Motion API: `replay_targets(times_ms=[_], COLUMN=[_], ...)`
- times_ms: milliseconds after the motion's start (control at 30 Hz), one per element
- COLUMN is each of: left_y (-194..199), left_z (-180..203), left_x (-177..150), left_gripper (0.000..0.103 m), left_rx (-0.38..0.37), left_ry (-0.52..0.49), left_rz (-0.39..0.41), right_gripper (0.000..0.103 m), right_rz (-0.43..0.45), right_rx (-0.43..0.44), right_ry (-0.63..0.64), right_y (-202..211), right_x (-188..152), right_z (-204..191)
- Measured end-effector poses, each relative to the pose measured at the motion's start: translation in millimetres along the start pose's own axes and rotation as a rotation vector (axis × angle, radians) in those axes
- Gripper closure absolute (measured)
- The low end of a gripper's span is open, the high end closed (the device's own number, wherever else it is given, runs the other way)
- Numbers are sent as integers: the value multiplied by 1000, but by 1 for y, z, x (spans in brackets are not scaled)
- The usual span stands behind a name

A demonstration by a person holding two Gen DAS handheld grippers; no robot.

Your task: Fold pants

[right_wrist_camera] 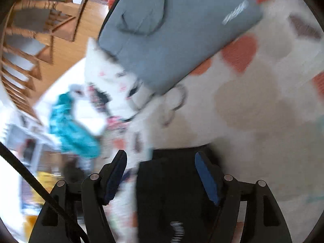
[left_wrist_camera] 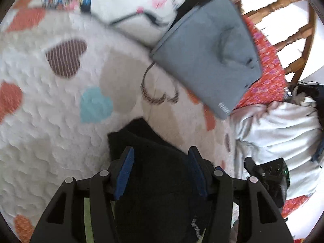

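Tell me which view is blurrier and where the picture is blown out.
Right wrist view: heavier motion blur, smearing the teal cloth and wooden chair; bottom-left edge washed out white. Left wrist view: sharper on the heart-print blanket, blurred along the top; overexposed behind the chair spindles. Both bend at the fisheye rim.
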State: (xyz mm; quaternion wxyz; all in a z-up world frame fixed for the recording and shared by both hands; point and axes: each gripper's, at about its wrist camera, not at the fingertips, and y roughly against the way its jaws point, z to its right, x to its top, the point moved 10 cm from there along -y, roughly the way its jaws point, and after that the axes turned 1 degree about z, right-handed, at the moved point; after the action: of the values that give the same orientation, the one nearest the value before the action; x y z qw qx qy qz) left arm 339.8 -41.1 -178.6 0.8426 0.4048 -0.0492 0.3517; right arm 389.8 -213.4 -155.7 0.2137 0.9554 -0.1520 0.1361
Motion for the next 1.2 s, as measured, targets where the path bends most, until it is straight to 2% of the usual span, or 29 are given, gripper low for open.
replay_targets(times_ms=[100,167,267,400,533,567,667,767,867,1000,1200], left_y=[-20,-19,-3,21,34,31,22,23,32,46,64], left_z=[-13,-11,1,10,13,11,6,8,9,2,-6], left_x=[-10,-11,-10,-27,-53,-59,-66,-66,-67,-66,-37], left_gripper=[49,49,49,49,48,47,47,47,47,47,47], left_rx=[62,78,82,93,116,118,151,169,152,99,15], left_ry=[9,-11,-28,-51,-72,-73,-123,-154,-138,-42,54], left_rz=[-47,-43,-11,24,20,7,-8,-1,11,29,115], right_gripper=[28,29,28,27,27,25,25,25,23,22,22], right_rz=[-60,-38,5,-21,-87,-103,-137,-115,-85,-80,-82], right_rx=[-78,-76,-146,-52,38,39,-61,-37,-51,-85,-65], right_ry=[-30,-25,28,-3,-83,-114,-187,-251,-201,-130,-66], right_y=[-22,-20,-4,17,35,36,28,27,37,44,47], right_x=[-9,-6,0,-14,-50,-58,-75,-74,-70,-80,-111], right_z=[28,28,17,-2,-5,1,39,47,32,19,-1])
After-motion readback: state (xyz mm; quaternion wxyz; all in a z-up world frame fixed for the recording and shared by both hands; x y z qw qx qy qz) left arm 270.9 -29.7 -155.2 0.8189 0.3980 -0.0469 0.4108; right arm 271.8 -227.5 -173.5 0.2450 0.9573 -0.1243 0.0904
